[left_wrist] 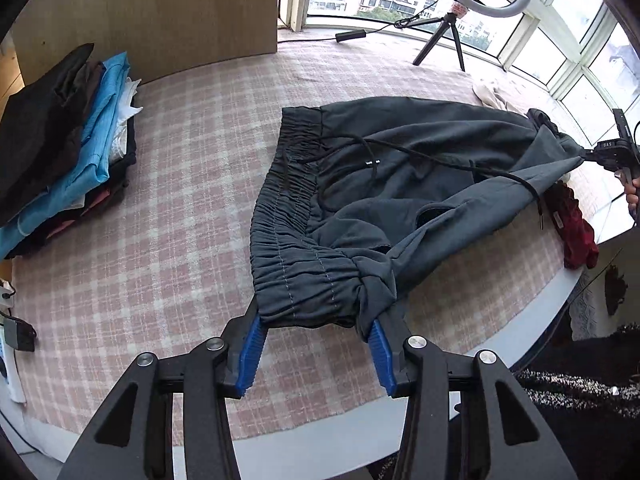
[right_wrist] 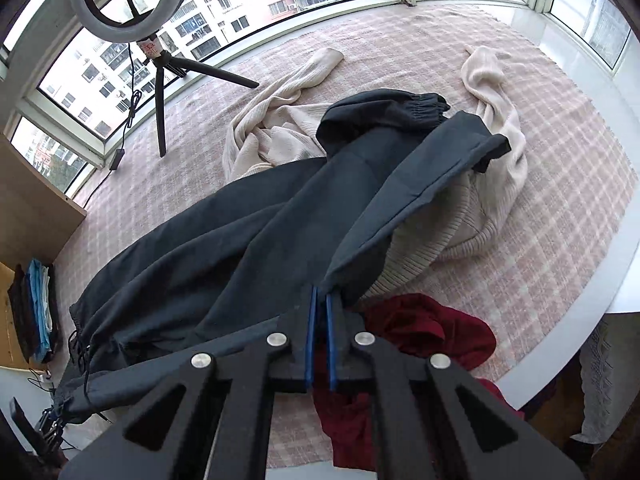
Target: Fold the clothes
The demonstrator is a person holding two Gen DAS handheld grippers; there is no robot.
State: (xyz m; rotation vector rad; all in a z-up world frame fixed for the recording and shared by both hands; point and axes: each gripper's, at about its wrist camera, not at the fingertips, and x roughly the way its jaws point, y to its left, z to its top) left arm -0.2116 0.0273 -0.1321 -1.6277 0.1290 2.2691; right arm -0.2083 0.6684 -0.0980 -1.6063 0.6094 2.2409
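Note:
Dark grey sweatpants (left_wrist: 400,184) with an elastic waistband and a black drawstring lie stretched over the pink plaid cloth (left_wrist: 180,208). My left gripper (left_wrist: 318,330) holds the bunched waistband end between its blue pads, jaws fairly wide around the fabric. My right gripper (right_wrist: 321,300) is shut on a fold of the sweatpants (right_wrist: 248,240) at the leg side. It also shows in the left wrist view (left_wrist: 600,152) at the far right, pulling the fabric taut. The two cuffed legs (right_wrist: 420,120) trail away over a cream sweater.
A stack of folded clothes (left_wrist: 68,140), black and blue, sits at the left by a wooden panel. A cream knit sweater (right_wrist: 480,168) and a dark red garment (right_wrist: 420,332) lie near the right gripper. A ring light on a tripod (right_wrist: 160,64) stands by the window.

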